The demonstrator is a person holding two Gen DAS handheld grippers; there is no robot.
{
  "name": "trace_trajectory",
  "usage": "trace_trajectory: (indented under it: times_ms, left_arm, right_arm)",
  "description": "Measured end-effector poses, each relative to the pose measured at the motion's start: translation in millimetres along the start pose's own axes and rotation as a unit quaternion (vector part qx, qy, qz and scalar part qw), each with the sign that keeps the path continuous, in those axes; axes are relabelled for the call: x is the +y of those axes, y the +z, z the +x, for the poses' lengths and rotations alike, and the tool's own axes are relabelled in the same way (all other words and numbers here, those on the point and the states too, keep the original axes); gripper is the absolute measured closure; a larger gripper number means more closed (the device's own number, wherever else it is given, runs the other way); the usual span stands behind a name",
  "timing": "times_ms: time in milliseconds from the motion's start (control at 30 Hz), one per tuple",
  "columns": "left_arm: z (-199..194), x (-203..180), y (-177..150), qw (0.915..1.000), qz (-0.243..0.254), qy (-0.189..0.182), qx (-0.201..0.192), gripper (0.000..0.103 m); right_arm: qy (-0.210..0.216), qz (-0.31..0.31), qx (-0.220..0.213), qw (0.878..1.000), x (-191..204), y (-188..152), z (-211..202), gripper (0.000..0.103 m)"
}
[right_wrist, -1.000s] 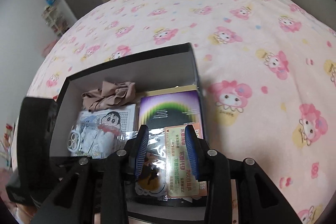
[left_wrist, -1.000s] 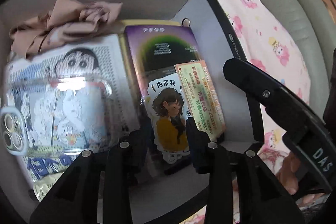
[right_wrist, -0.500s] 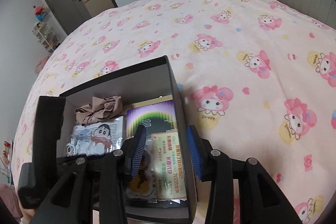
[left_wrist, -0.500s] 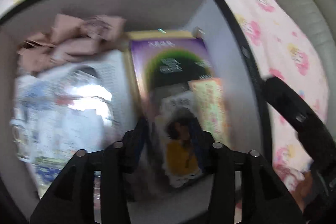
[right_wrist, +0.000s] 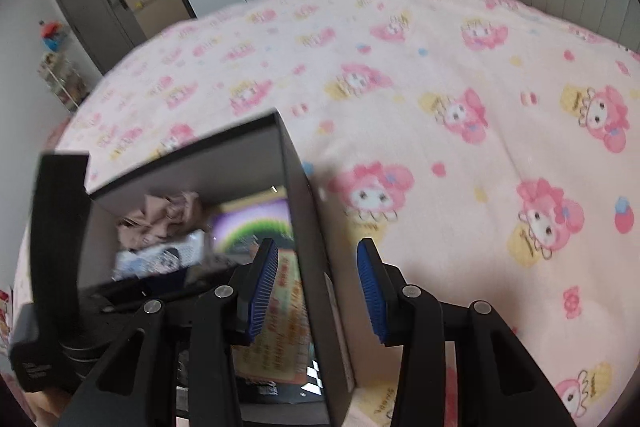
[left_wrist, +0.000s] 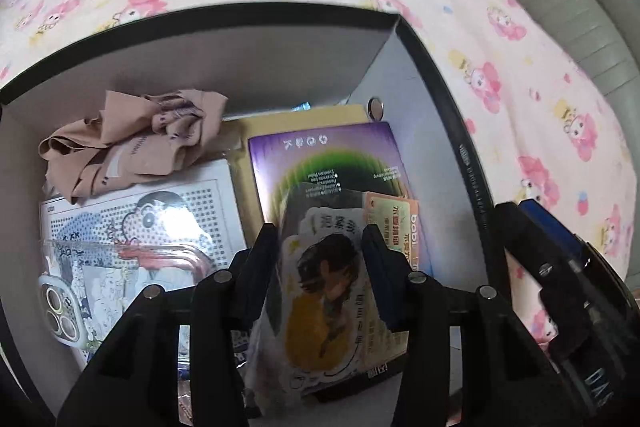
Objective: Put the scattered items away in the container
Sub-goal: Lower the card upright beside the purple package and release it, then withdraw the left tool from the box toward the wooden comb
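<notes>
1. As far as both views reach, nothing loose is seen on the pink bed blanket (right_wrist: 440, 67), so the tidying is judged nearly done; what lies outside the views cannot be told.
2. A black box (left_wrist: 472, 163) with grey inner walls is set on the blanket and serves as the container.
3. Seen from the left wrist, its contents are laid out as follows:
   - a crumpled beige cloth (left_wrist: 132, 143) at ten o'clock, against the far wall;
   - a dotted cartoon sheet (left_wrist: 180, 203) at nine o'clock, with a clear phone case (left_wrist: 80, 291) on it towards eight o'clock;
   - a purple carton (left_wrist: 328, 159) at one o'clock, resting on a flat yellow carton (left_wrist: 304, 117);
   - an orange ticket (left_wrist: 396, 223) at three o'clock, on the purple carton;
   - a sleeved girl sticker (left_wrist: 324, 299) at six o'clock, overlapping the ticket.
4. The left gripper (left_wrist: 320, 233) is lowered into the box; its jaws have just been closing with the sticker between them, but whether it is pinched cannot be told.
5. The right gripper (right_wrist: 317, 245) is held astride the box's three o'clock wall; its jaws have just been opening and nothing is gripped.
6. Only settling the sticker and withdrawing both grippers is judged to be left.
</notes>
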State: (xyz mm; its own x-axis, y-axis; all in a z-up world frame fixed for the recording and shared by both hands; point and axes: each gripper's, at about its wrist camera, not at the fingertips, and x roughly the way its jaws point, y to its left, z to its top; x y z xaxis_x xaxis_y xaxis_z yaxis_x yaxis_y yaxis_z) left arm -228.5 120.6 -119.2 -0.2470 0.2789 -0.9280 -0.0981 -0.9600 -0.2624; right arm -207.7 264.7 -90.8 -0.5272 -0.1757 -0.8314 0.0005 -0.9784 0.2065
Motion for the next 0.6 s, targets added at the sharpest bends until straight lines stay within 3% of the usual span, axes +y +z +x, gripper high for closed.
trace_trajectory:
  times_ms: [100,267,333,467,600]
  left_arm:
    - [4.7,-2.6,0.0,0.9999,0.000,0.010,0.010,0.060]
    - [2.0,2.3,-7.7,0.9992,0.002,-0.016,0.037,0.060]
    - [-0.9,2.2,-12.3,0.9989,0.008,-0.019,0.041,0.060]
    - [-28.6,1.5,-19.9,0.9999,0.014,0.000,-0.009,0.060]
    - [-68.1,-1.4,-31.5,0.9976,0.021,-0.013,-0.065,0.055]
  right_arm:
    - [-0.001,0.005,0.028,1.000,-4.9,-1.5,10.5,0.066]
    - [0.026,0.034,0.075,0.996,-17.3,-9.0,21.6,0.066]
    - [0.025,0.031,0.074,0.996,-15.7,-11.2,20.4,0.066]
    - [0.005,0.023,0.044,0.999,-10.7,-13.8,7.7,0.066]
    - [-0.014,0.013,-0.004,1.000,-7.3,-19.6,-22.2,0.060]
